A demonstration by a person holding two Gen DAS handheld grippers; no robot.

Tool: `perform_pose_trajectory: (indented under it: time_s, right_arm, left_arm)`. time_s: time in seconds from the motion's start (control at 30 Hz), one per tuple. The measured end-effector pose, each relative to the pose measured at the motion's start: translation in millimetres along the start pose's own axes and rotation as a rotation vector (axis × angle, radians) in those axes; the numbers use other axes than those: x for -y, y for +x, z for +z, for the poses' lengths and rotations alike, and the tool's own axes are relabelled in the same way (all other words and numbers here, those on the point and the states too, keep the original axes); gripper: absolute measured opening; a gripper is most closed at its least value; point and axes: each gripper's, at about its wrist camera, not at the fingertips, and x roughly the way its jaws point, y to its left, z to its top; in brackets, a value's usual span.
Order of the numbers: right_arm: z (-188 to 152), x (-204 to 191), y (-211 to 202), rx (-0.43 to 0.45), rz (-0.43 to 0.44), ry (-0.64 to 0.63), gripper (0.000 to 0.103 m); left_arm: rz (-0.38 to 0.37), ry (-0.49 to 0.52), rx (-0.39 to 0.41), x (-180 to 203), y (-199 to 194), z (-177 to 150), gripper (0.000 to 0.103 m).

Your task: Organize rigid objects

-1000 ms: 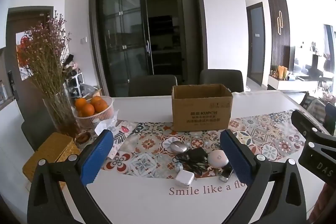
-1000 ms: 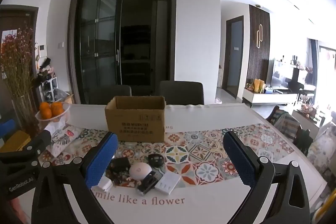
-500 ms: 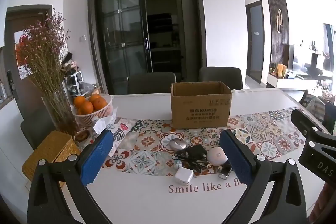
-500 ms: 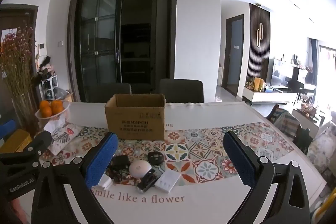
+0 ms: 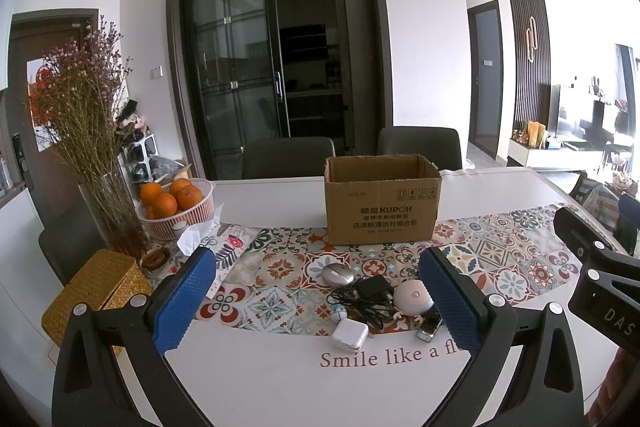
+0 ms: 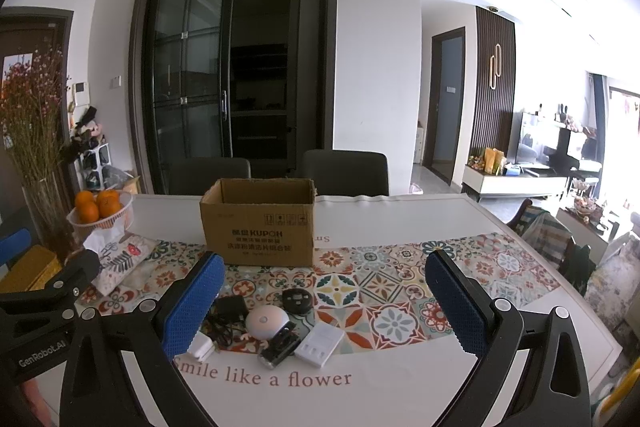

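Both grippers released, empty. Clutter [image 5: 376, 301] ahead between left gripper [image 5: 320, 301] fingers; box [image 5: 382, 199] beyond. Right gripper [image 6: 320, 307]: clutter ahead-left.

Brown cardboard box [image 5: 382, 201], dark print on its face. Table runner [image 5: 500, 259]: tile pattern in red, orange, teal, cream. White table [image 6: 400, 211] with dark red lettering. Orange oranges [image 5: 170, 197] in a white basket [image 5: 200, 217]. Blue textured pads [image 6: 192, 301] on black gripper frames (both grippers alike). Silver-grey mouse [image 5: 337, 274]; white charger cube [image 5: 349, 334]; black adapter [image 5: 373, 287]; golden woven box [image 5: 94, 291].
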Motion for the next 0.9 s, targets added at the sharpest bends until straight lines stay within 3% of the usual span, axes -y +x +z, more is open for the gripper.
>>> perform_pose_trajectory:
  time_s: [0.9]
  right_arm:
    - [-0.1,0.1,1.3,-0.004,0.001,-0.001,0.102]
  left_arm:
    - [-0.001,0.002,0.000,1.7,2.9,-2.1,0.103]
